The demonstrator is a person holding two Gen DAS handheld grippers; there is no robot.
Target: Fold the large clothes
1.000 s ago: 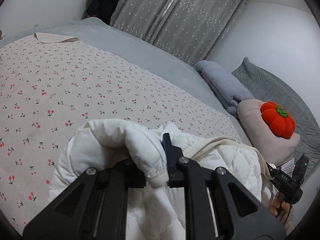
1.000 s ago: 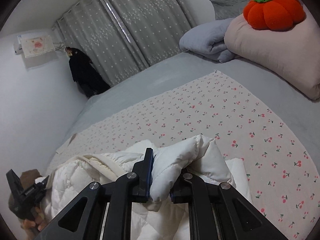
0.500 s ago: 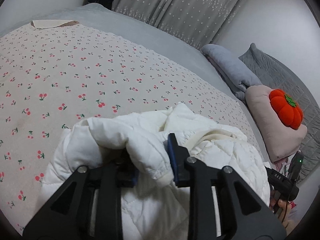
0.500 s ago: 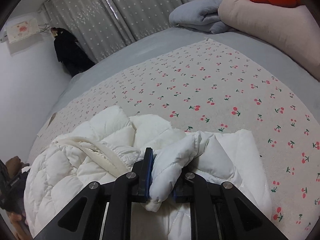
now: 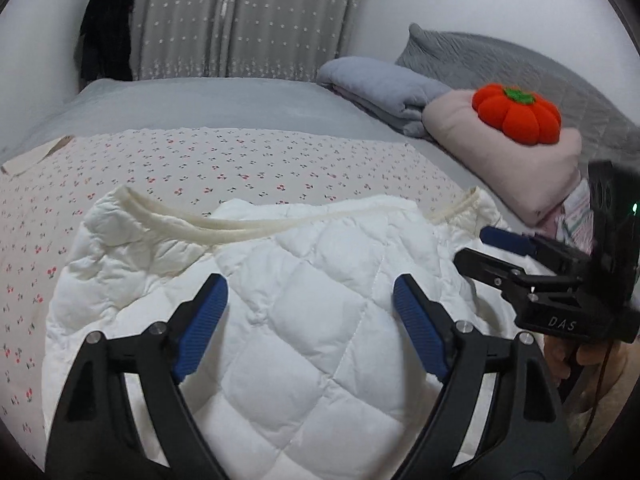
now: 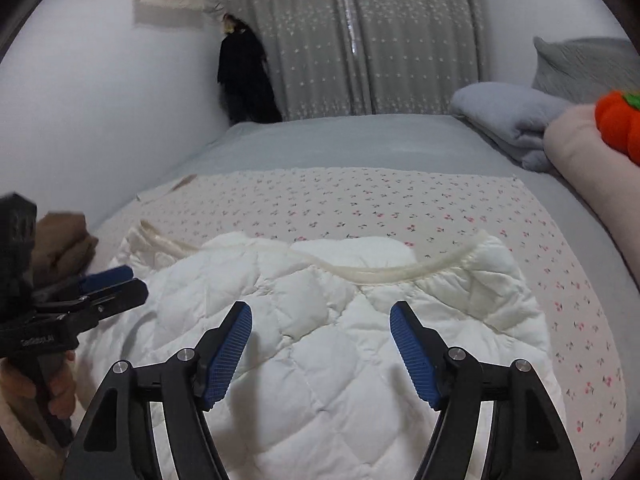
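Far half of the cherry-print sheet [image 6: 360,204] lies bare — open passage beyond the white quilted jacket [image 6: 340,332]. To the right, a pink pillow [image 5: 520,168] with a pumpkin plush [image 5: 516,114] and a folded grey blanket [image 5: 384,88] block that edge. Brown bundle [image 6: 60,244] stands at left edge.

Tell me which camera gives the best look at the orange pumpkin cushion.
The left wrist view. There the whole pumpkin cushion shows, green top included, sitting on the pink pillow. The right wrist view catches only part of it, cut off at the right edge of the picture.
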